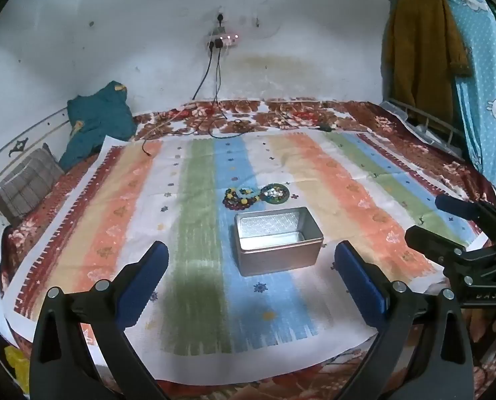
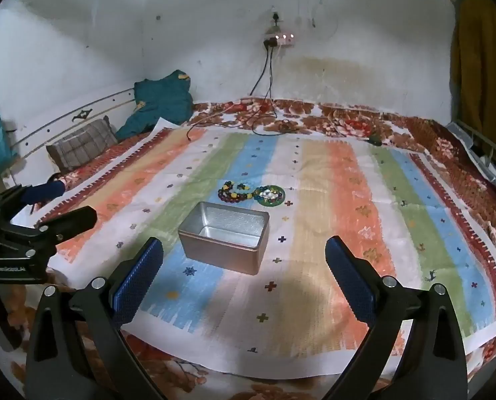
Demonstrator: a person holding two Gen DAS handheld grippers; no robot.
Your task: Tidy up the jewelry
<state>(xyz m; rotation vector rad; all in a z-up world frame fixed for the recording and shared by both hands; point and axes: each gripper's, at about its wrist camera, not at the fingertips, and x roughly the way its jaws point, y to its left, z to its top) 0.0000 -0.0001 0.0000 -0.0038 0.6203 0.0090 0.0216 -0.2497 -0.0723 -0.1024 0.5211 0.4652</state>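
The beaded jewelry (image 1: 244, 196) is bunched on the striped cloth (image 1: 314, 163) just behind the empty metal tin (image 1: 278, 240) — probably light, floppy and slippery, so it's best pinched across a strand. Both the left gripper (image 1: 251, 280) and right gripper (image 2: 244, 276) are held wide open, nothing gripped.

— How does the left gripper (image 1: 251, 280) stand?
— Jaws spread wide, nothing between its blue pads (image 1: 141, 283), tilted downward.
— And the right gripper (image 2: 244, 280)?
— The same: wide apart, empty, angled down, beside the left one.
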